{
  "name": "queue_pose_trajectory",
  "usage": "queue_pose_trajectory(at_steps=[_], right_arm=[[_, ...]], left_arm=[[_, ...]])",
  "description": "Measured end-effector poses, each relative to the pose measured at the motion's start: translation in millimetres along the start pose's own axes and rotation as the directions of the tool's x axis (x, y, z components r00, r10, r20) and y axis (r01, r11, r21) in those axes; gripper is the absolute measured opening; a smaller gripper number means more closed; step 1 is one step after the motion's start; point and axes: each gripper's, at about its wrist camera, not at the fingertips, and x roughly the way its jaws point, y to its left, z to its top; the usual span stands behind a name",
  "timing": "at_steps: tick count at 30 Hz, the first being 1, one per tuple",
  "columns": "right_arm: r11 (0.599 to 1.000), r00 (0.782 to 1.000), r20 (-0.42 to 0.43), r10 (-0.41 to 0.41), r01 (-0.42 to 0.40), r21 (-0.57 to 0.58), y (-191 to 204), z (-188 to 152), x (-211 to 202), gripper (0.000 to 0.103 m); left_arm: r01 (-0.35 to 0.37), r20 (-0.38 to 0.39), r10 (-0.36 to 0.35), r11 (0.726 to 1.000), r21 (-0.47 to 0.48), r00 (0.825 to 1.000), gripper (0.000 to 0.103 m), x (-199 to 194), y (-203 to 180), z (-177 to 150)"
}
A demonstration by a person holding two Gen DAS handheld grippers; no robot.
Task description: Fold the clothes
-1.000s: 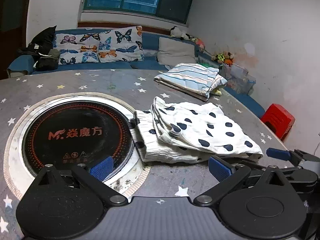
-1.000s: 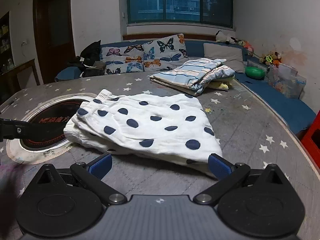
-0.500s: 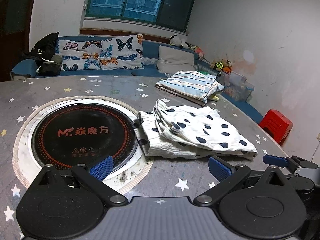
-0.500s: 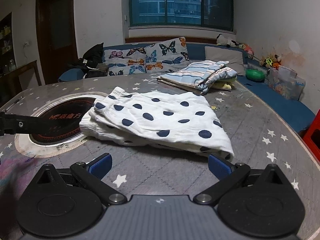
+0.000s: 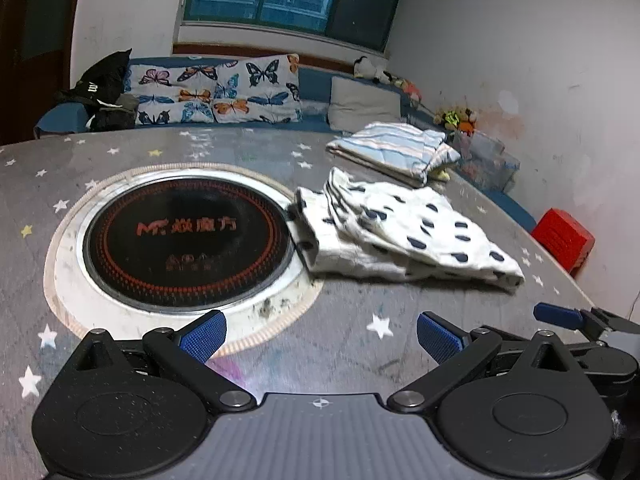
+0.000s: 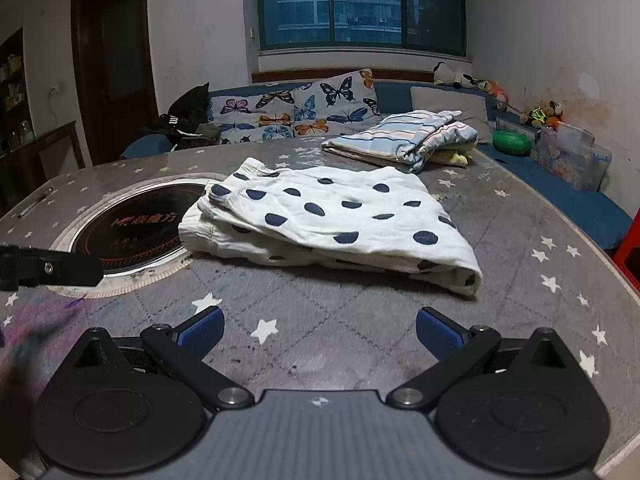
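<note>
Right wrist view: a folded white garment with dark polka dots (image 6: 332, 220) lies on a round grey table (image 6: 360, 340) printed with white stars, its left edge overlapping the rim of a black induction hob (image 6: 132, 228) set into the tabletop. The right gripper (image 6: 318, 330) hangs over bare table just short of the garment, its blue-padded fingers spread wide and holding nothing. Part of the left gripper's black finger pokes in at the left edge.

In the left wrist view, the left gripper (image 5: 320, 336) is likewise released and empty, poised over the near rim of the hob, with the garment well apart to the right of centre. A blue fingertip of the right gripper shows at the far right, near the garment's closest corner.

Behind the polka-dot piece, a folded blue-striped cloth (image 6: 404, 136) rests near the table's far edge. A blue sofa (image 6: 392, 92) with butterfly-print cushions (image 6: 296, 108) runs along the wall beneath a dark window (image 6: 360, 4); a red stool (image 5: 564, 240) stands by the right wall.
</note>
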Motion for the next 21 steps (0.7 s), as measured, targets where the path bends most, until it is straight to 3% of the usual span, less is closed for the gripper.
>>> queue_pose_trajectory(at_steps=[21], right_arm=[[1.0, 1.0, -0.031, -0.001, 0.001, -0.003, 6.7, -9.6, -0.5, 0.103]], left_arm=[[0.001, -0.033, 0.0, 1.0, 0.019, 0.999, 0.103, -2.7, -5.7, -13.6]])
